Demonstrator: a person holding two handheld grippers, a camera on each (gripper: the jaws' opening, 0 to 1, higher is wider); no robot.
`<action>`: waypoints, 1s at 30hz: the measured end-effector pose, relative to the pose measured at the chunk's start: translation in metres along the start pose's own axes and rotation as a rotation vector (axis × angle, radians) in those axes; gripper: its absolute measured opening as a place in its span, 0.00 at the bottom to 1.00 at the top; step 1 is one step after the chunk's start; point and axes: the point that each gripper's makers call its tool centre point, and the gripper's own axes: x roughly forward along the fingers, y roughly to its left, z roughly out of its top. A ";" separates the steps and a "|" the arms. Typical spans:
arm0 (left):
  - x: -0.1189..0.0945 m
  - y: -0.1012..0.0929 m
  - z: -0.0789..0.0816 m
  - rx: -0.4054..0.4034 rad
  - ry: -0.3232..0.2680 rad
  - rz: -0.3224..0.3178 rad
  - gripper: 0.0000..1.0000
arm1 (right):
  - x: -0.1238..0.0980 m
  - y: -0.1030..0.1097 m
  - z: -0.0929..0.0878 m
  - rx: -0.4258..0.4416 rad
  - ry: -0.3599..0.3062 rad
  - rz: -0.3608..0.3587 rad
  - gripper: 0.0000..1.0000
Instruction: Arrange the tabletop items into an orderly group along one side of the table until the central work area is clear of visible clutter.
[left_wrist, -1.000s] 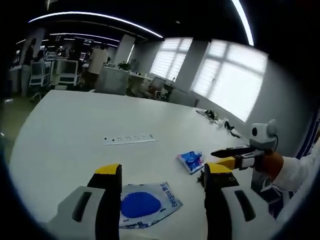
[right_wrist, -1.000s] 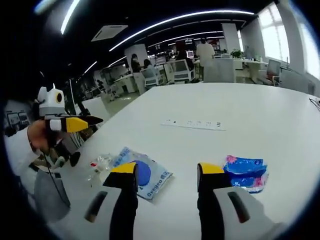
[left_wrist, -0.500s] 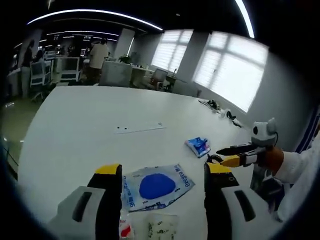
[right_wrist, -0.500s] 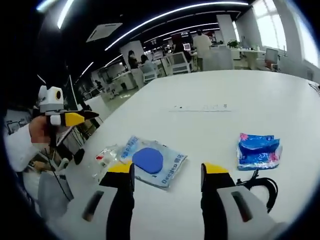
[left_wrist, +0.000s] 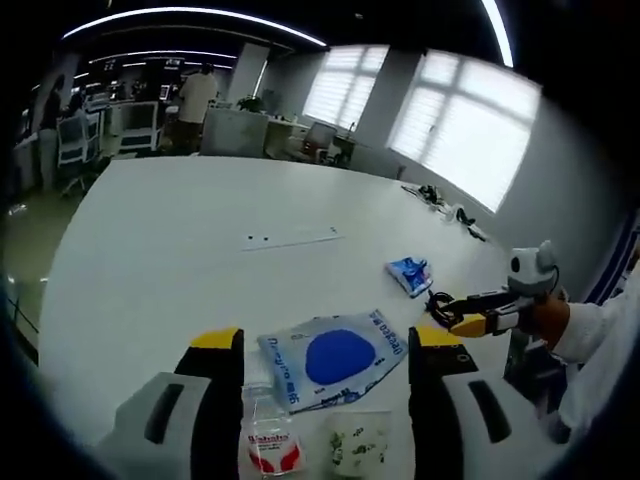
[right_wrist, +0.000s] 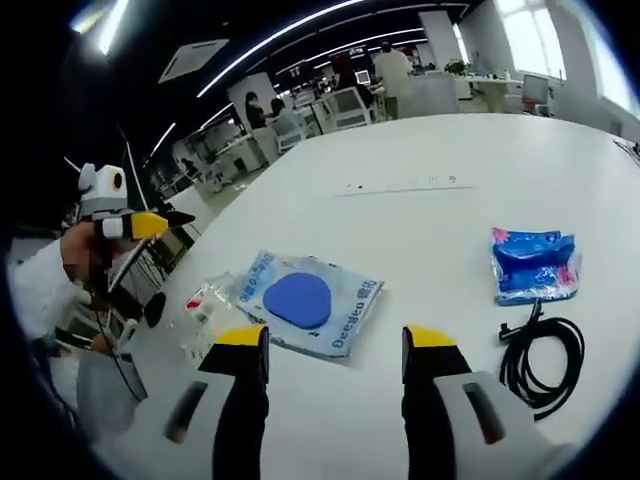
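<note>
Lying just ahead of both wide-open, empty grippers, the flat grey plastic pouch with a blue oval (right_wrist: 308, 302) probably sits nearer the left gripper (left_wrist: 325, 345) than the right gripper (right_wrist: 335, 340), close to the white table's (right_wrist: 420, 230) near edge.

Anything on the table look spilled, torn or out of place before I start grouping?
Nothing looks spilled or damaged. The items simply lie scattered and unaligned: the blue-disc packet sits askew, with small clear sachets at its edge. The blue pouch lies apart from them, and the black cable is loosely coiled beside it.
</note>
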 end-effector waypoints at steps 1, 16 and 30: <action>0.001 0.002 -0.002 0.001 0.010 0.000 0.67 | 0.002 -0.001 -0.001 0.001 0.002 -0.001 0.51; 0.026 0.023 -0.020 -0.003 0.097 -0.016 0.66 | 0.028 -0.010 -0.020 0.051 0.045 -0.012 0.47; 0.053 0.037 -0.038 -0.020 0.185 -0.028 0.63 | 0.048 -0.013 -0.030 0.089 0.068 -0.008 0.39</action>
